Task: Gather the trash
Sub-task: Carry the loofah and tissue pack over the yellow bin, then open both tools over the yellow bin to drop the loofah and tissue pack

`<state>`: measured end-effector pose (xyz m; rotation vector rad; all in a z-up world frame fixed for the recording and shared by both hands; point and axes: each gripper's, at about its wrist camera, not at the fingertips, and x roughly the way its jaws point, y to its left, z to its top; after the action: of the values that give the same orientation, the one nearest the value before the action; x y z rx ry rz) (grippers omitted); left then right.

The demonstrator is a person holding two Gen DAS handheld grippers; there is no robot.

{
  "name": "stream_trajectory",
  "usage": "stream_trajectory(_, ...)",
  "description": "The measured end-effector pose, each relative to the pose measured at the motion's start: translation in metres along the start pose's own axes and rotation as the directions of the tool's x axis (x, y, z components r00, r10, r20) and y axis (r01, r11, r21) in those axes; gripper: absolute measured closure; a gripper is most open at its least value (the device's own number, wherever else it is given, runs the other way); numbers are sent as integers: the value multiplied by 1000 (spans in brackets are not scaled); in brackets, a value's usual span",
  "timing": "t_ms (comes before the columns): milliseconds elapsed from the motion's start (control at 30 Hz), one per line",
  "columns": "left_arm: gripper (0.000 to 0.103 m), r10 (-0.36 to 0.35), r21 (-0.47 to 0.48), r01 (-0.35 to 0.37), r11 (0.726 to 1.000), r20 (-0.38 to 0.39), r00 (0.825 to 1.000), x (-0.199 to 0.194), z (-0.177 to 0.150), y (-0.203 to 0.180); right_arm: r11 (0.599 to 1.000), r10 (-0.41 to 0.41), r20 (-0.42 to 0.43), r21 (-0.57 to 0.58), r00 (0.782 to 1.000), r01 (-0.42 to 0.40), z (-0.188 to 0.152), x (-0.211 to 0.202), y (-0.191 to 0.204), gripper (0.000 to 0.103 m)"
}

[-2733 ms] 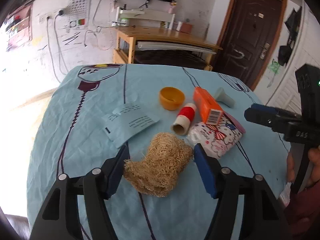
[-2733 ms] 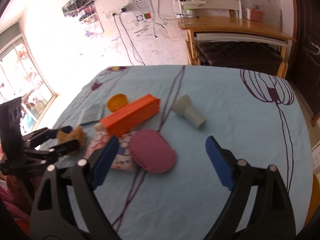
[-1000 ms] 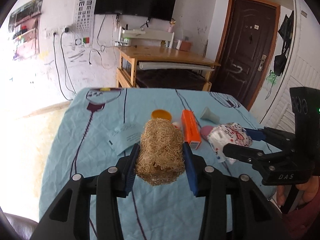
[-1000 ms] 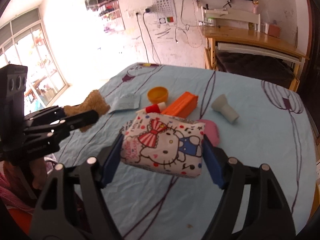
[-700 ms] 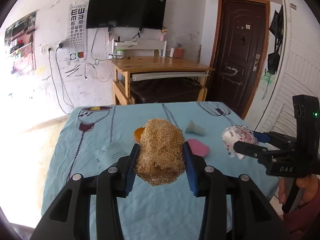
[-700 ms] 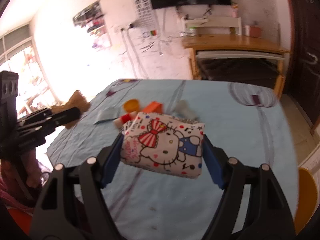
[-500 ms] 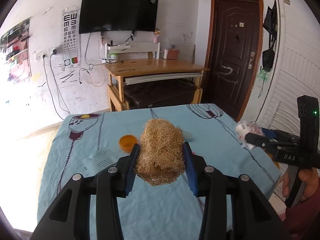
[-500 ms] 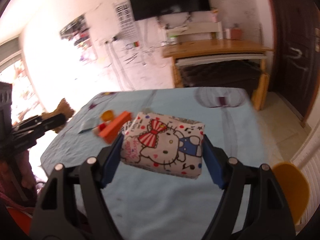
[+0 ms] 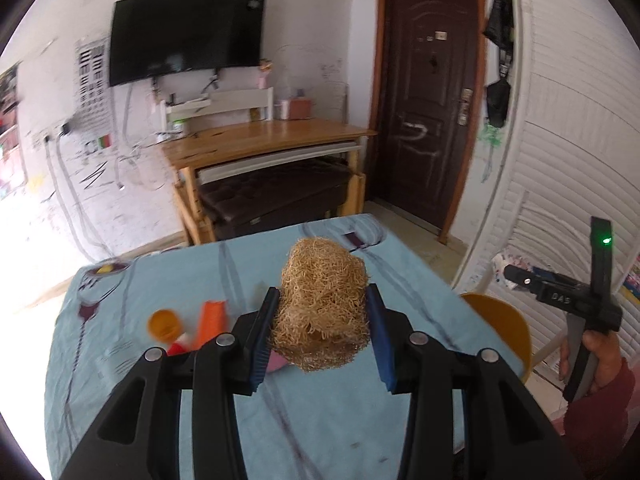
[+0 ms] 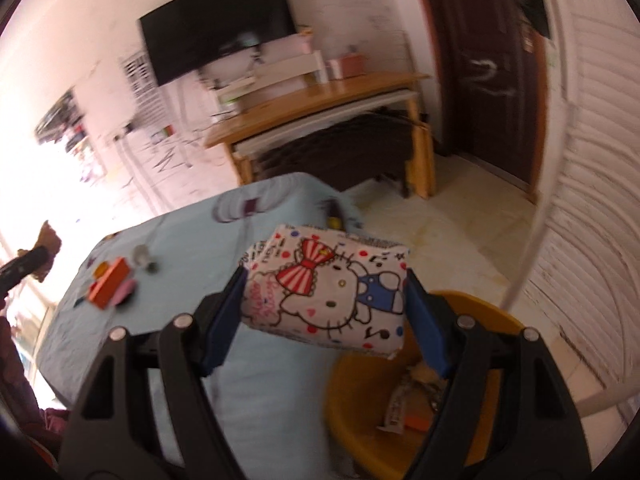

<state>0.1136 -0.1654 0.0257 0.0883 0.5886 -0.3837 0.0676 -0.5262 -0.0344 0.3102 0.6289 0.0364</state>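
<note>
Covering the desk [image 9: 320, 432], a light-blue cloth; left claw [image 9: 322, 320] clamped on loofah scrap [image 9: 322, 312] above it, right claw [image 10: 326, 304] clamped on cartoon tissue pack [image 10: 324, 296] over yellow bin [image 10: 360, 412] beside desk.

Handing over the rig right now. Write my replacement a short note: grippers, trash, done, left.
Left gripper: shut on the straw wad, above the table.
Right gripper: shut on the tissue pack, next to the yellow bin off the table's edge.
Done: both pieces lifted; bin already holds some scraps.
Left: drop both in the bin, then fetch the orange box, orange cap and the rest.
</note>
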Motion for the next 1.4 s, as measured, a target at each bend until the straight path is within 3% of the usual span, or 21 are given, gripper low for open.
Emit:
stream_trajectory(300,64,-136,78,138,987,-32,990,29,18,-72,988,-148,-71,32,986,150,-22,22,-48,28)
stream_trajectory(400,64,-154,118,158,980,-44,987,41,19,-97,984,-162,-99,59,982,169,-33,30,-65,23)
stream_trajectory(667,64,-201,149,218,965,-120,972,73,16,-145,974,-175,-93,128,980,186,-44,26,-98,23)
stream_trajectory(800,64,-254,130,278,952,-174,952,98,19,-168,965,-191,-61,173,980,199,-45,13,-118,22)
stream_trajectory(967,64,-334,98,364,926,-235,913,129,17,-200,951,-213,-23,224,977,213,-46,-5,-136,22)
stream_trajectory(1000,62,-351,83,380,921,-242,905,134,17,-206,947,-217,-14,237,976,215,-47,-9,-141,22)
stream_trajectory(1067,45,-360,75,391,917,-263,895,143,16,-217,944,-216,-1,257,976,209,-46,-14,-147,22)
stream_trajectory(1100,27,-363,68,394,916,-275,890,147,17,-220,943,-214,2,263,977,206,-46,-16,-148,22)
stream_trajectory(1133,21,-370,59,401,914,-279,886,149,18,-223,942,-213,4,265,977,205,-46,-17,-149,22)
stream_trajectory(1400,20,-358,63,384,921,-252,899,142,17,-215,951,-196,4,246,981,189,-44,-16,-136,22)
